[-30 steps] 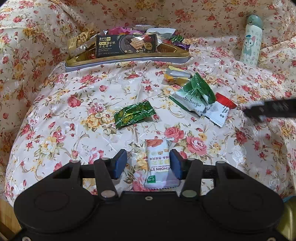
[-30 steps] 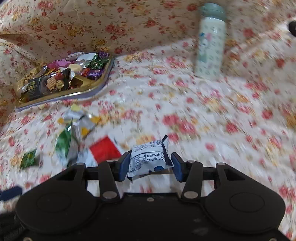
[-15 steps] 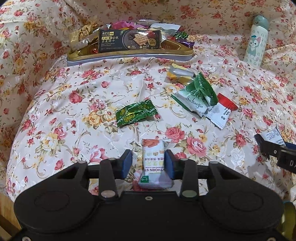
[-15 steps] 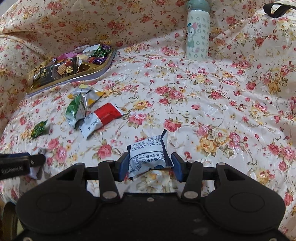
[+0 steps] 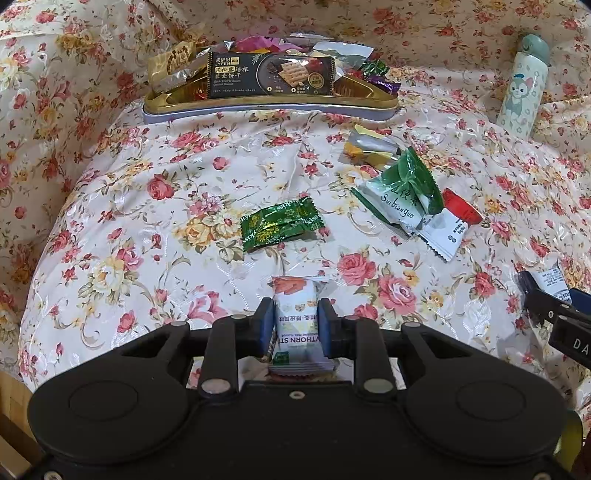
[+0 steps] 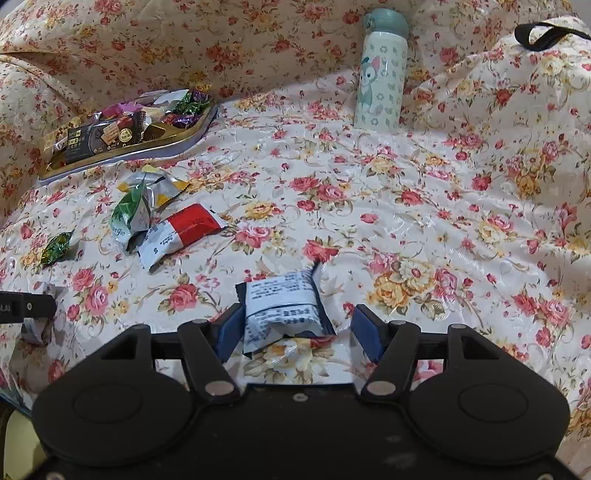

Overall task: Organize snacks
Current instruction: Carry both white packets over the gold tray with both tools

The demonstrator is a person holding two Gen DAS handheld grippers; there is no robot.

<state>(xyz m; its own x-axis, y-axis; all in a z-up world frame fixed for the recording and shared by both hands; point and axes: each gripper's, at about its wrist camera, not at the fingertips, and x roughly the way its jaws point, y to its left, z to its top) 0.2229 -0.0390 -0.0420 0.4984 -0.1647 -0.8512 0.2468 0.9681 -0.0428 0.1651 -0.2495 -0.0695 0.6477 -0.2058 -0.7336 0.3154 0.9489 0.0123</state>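
My left gripper (image 5: 295, 326) is closing, and its blue pads press both sides of a white hawthorn snack packet (image 5: 295, 299) that lies on the floral cloth. My right gripper (image 6: 297, 330) is opening. A dark blue and white packet (image 6: 282, 302) rests on the cloth between its pads, and the right pad stands apart from it. A gold tray (image 5: 258, 105) heaped with snacks sits at the back, seen at the far left as the tray (image 6: 122, 155) in the right wrist view. Loose on the cloth lie a green candy (image 5: 280, 223), a green-white packet (image 5: 402, 192) and a red-white packet (image 5: 448, 225).
A pale cartoon-print bottle (image 6: 380, 74) stands at the back right. A yellow-silver wrapper (image 5: 365, 147) lies in front of the tray. The floral cloth rises in folds at the back and sides. A black strap (image 6: 546, 35) shows at the top right.
The left jaws narrowed onto the hawthorn packet. The right gripper carried the blue-white packet in from the right, and its jaws have widened off it.
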